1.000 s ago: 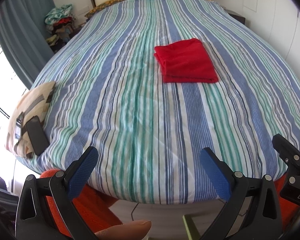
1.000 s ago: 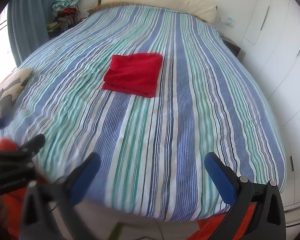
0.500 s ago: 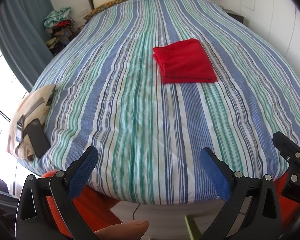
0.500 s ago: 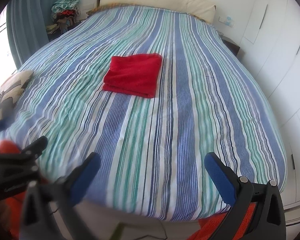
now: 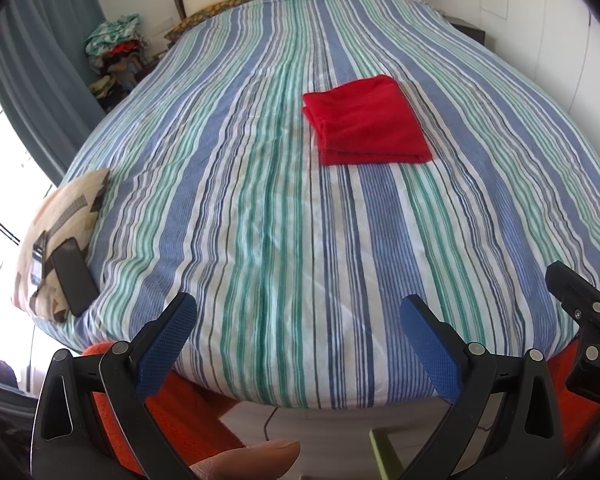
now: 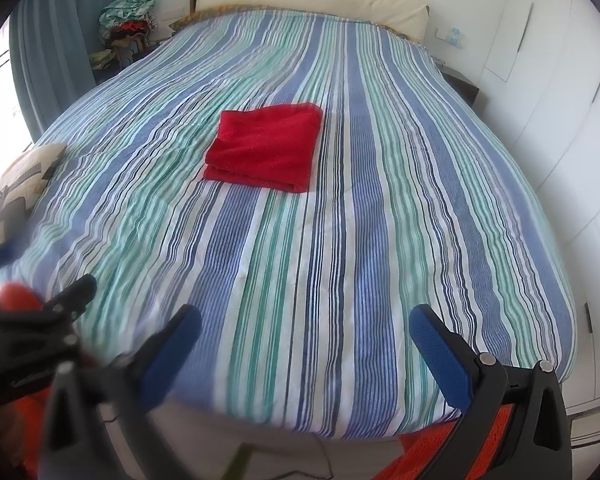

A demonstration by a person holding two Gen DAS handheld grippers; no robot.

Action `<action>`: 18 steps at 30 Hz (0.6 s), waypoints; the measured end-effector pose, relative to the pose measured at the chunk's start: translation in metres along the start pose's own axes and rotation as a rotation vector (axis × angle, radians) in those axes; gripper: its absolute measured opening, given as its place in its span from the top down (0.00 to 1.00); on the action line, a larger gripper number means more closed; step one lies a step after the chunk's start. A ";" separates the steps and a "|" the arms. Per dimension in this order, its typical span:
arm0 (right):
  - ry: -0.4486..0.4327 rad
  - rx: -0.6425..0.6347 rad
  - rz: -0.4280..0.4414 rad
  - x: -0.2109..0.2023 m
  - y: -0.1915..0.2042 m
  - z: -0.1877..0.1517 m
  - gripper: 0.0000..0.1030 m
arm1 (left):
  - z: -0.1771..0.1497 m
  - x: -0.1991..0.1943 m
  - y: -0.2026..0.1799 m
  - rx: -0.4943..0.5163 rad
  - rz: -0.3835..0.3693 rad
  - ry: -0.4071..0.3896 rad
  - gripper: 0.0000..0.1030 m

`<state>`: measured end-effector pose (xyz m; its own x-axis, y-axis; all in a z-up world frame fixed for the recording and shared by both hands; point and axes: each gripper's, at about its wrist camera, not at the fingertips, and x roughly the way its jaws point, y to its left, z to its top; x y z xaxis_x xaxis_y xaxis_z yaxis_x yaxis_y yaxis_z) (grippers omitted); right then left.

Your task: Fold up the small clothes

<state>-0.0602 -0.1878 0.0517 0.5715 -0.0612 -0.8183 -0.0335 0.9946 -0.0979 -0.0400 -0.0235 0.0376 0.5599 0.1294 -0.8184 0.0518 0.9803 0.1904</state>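
Red terry cloth, folded into a flat, squared packet [image 5: 366, 126], lies on the blue, green and white striped bedspread [image 5: 260, 220], a little past the bed's middle, at about one o'clock from the left wrist camera and about eleven o'clock from the right one [image 6: 265, 148]. Its layered edges are stacked evenly and nothing touches it, so I judge the fold finished and the packet set down there to rest on a flat, open stretch of cover. Both tools hang back over the foot of the bed, well apart from the cloth, which suits a pause after the work. On the left claw [image 5: 296, 320], the blue-padded fingers are spread wide, with nothing between them and nothing touched. On the right claw [image 6: 306, 328], the fingers are likewise spread wide and empty, though its left finger is blurred. At nine o'clock, on the bed's left edge, a beige patterned cushion [image 5: 62, 224] carries a dark slab-shaped phone [image 5: 74, 276], kept clear of the folding area. At eleven o'clock beyond the bed, a heap of mixed clothes [image 5: 114, 52] sits by the grey-blue curtain [image 5: 40, 60].
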 end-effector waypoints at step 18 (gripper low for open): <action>0.013 0.046 0.039 -0.006 -0.002 -0.001 0.01 | 0.003 -0.006 0.000 -0.007 -0.010 -0.037 0.01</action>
<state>-0.0641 -0.1893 0.0562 0.5594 -0.0228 -0.8286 -0.0181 0.9990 -0.0397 -0.0412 -0.0250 0.0445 0.5896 0.1144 -0.7996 0.0516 0.9826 0.1786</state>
